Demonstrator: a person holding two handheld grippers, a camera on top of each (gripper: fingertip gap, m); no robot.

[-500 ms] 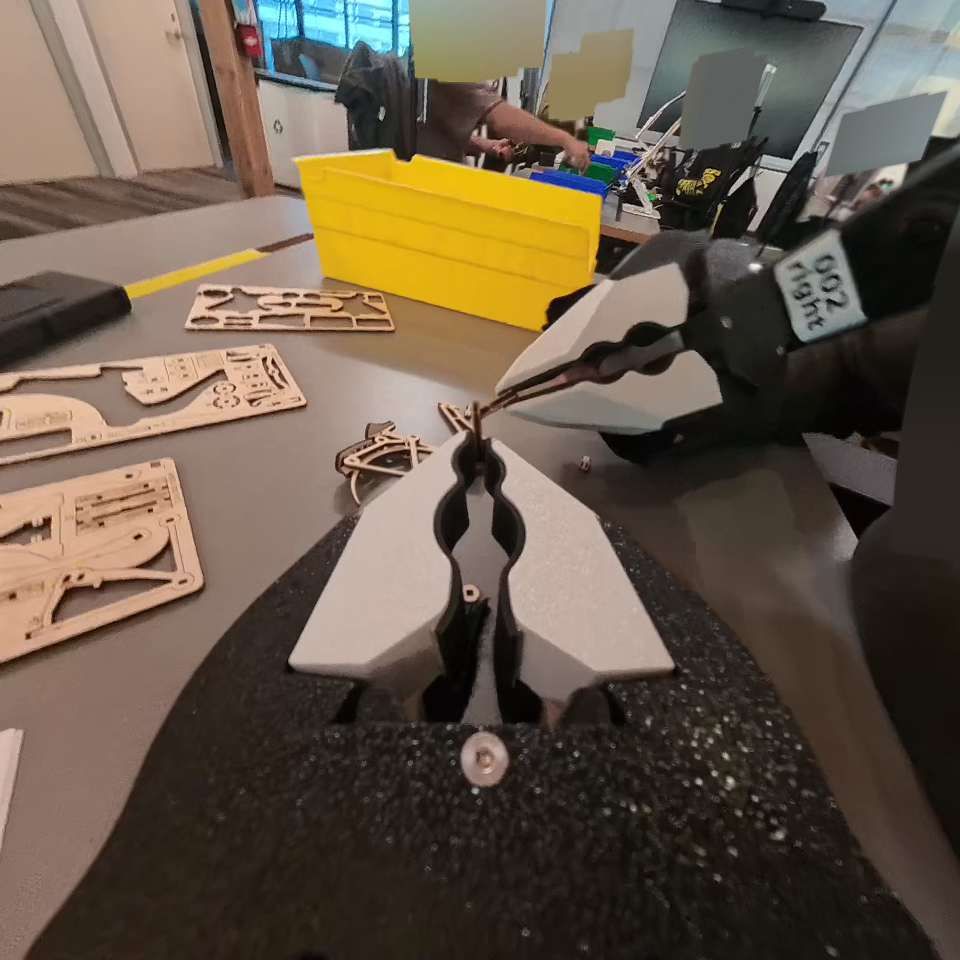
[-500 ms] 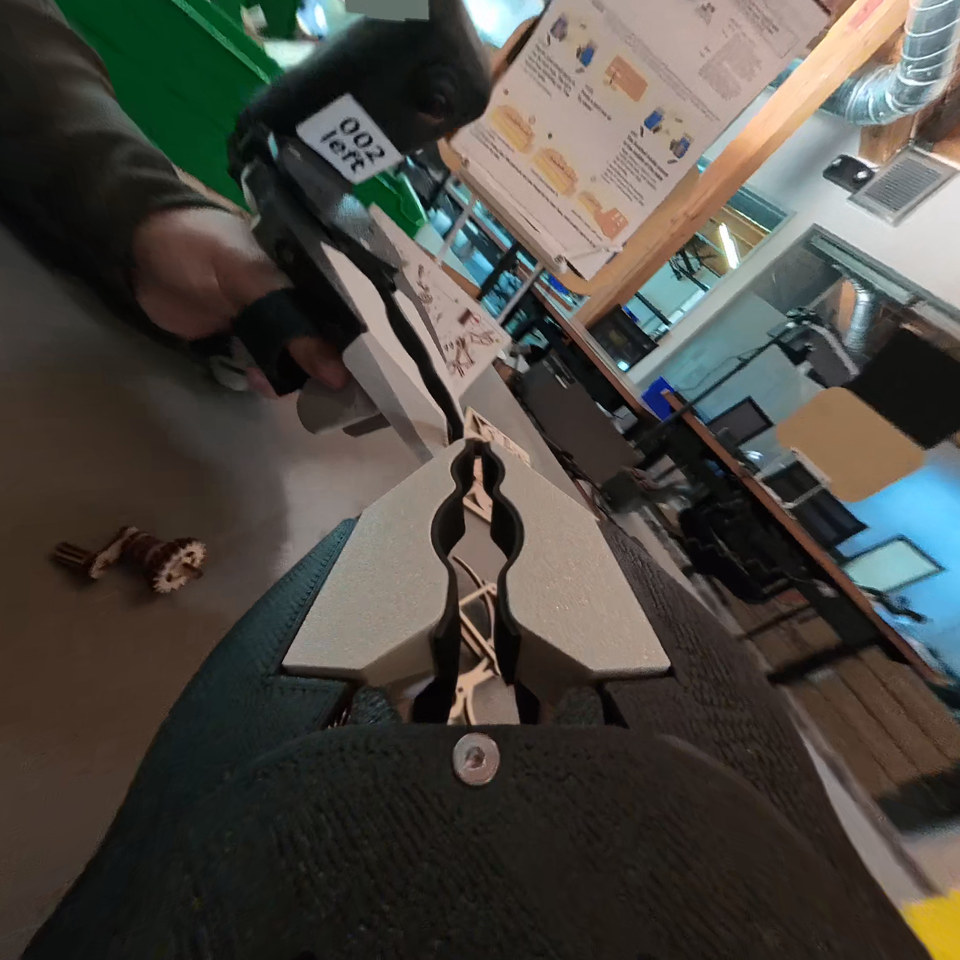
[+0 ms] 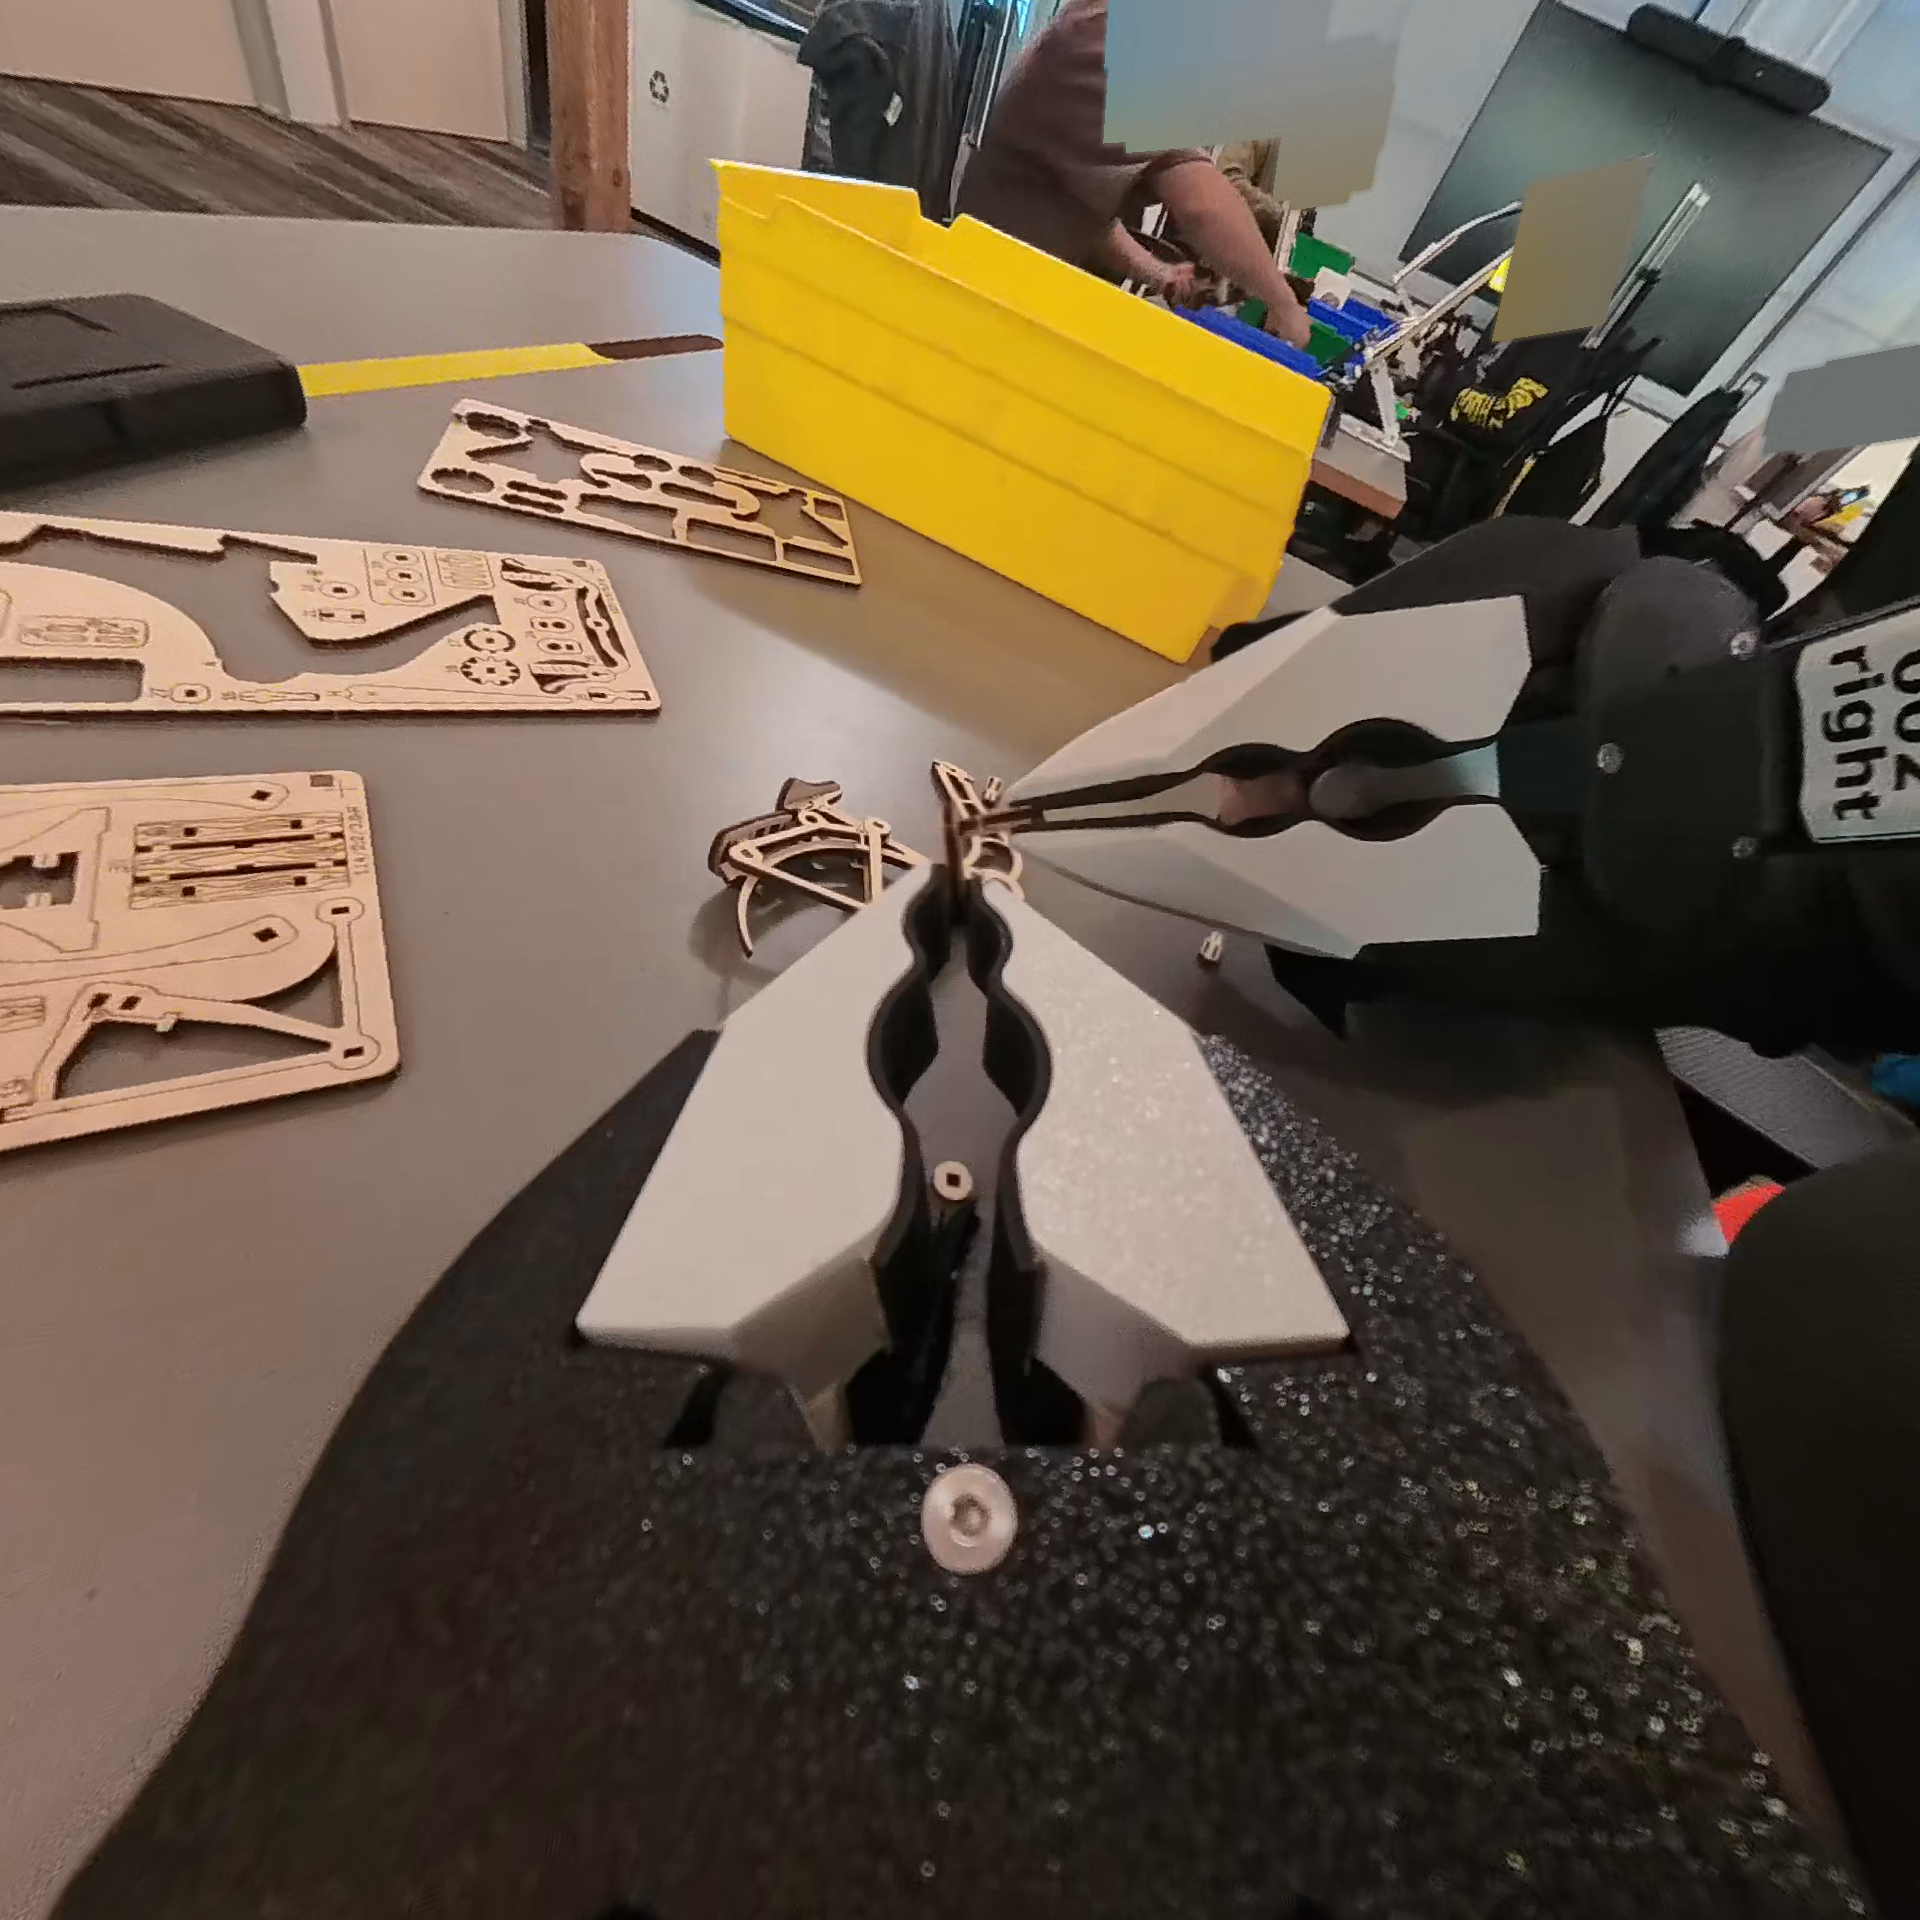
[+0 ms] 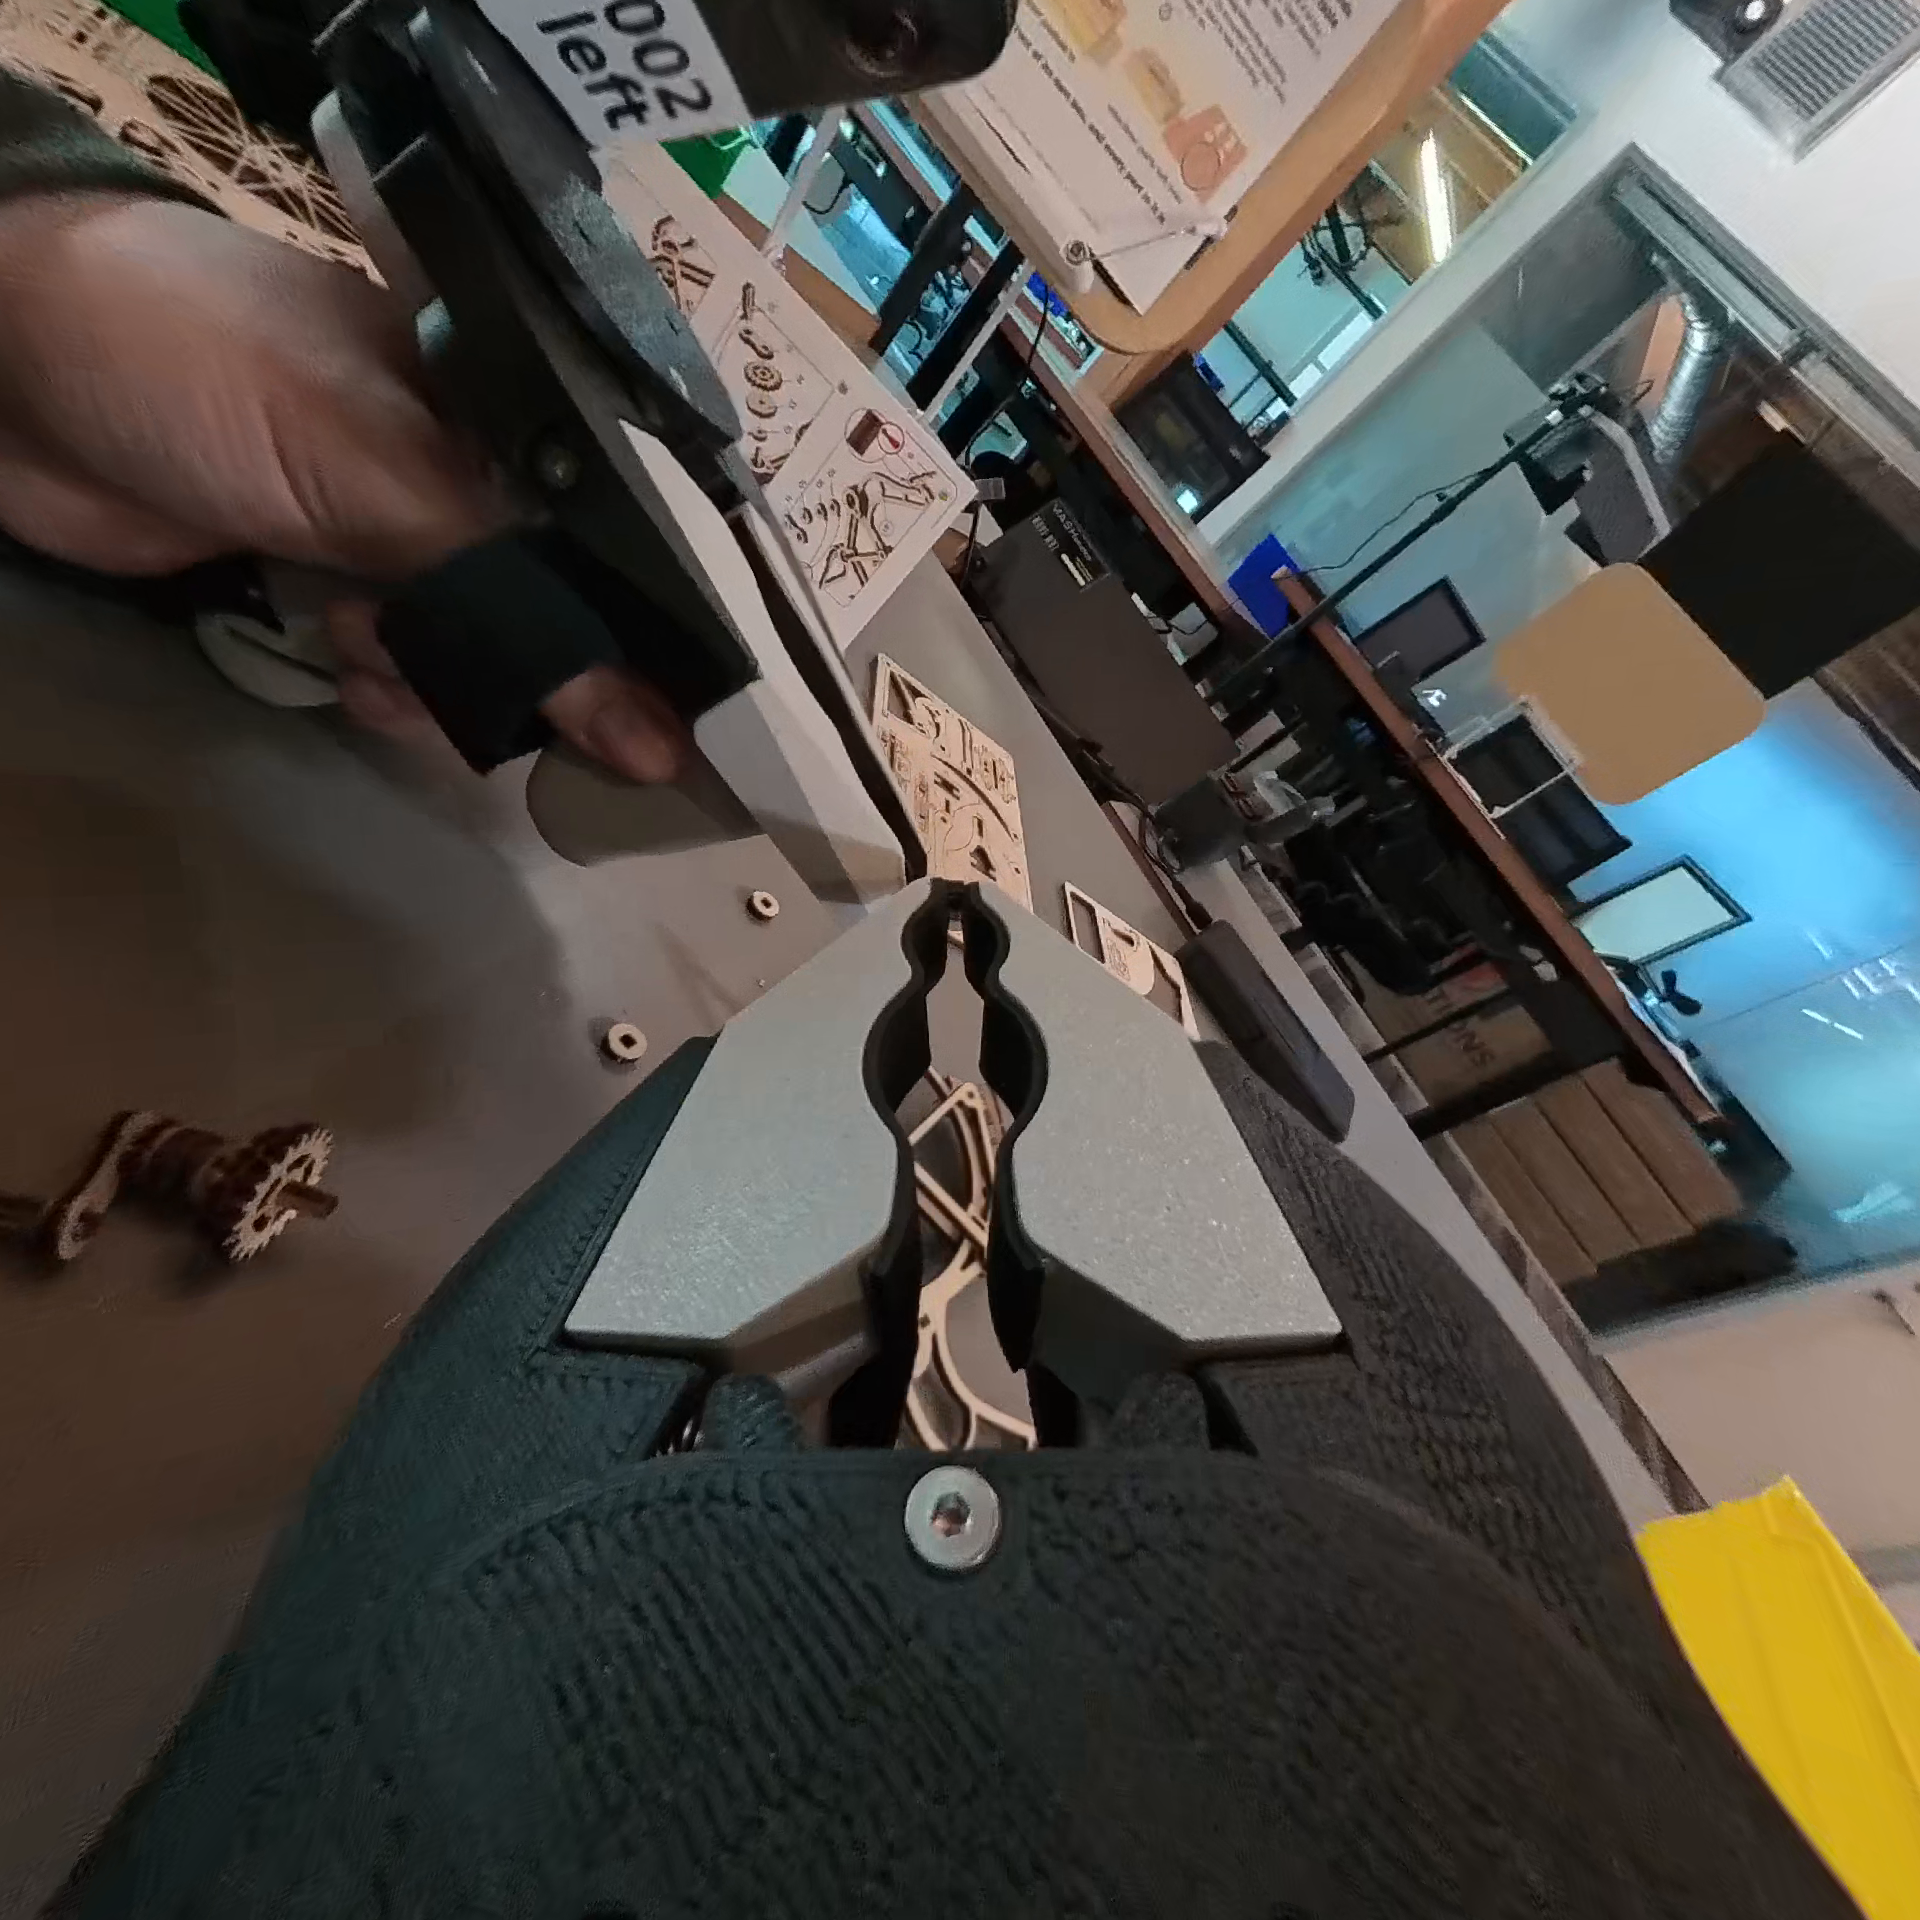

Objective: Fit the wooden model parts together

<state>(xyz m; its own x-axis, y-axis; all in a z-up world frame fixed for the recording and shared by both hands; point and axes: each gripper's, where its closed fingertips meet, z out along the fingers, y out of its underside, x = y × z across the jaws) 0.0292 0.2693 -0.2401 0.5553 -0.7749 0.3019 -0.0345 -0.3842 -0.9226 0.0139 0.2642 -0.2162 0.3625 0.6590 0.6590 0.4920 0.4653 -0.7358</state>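
The left gripper [image 3: 954,902] and right gripper [image 3: 1000,821] both pinch one small wooden model part [image 3: 961,831] — tips meeting over the grey table [image 3: 582,821]. At ten o'clock lie the laser-cut wooden sheets [image 3: 312,644]; the yellow bin [image 3: 997,416] stands at twelve. A gear axle assembly [image 4: 197,1184] lies apart.

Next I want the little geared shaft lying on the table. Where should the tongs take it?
Take the geared shaft by its dark middle barrel, between crank arm and toothed wheel, from above, squeezing across its axis. It lies on its side, and both ends look thin.
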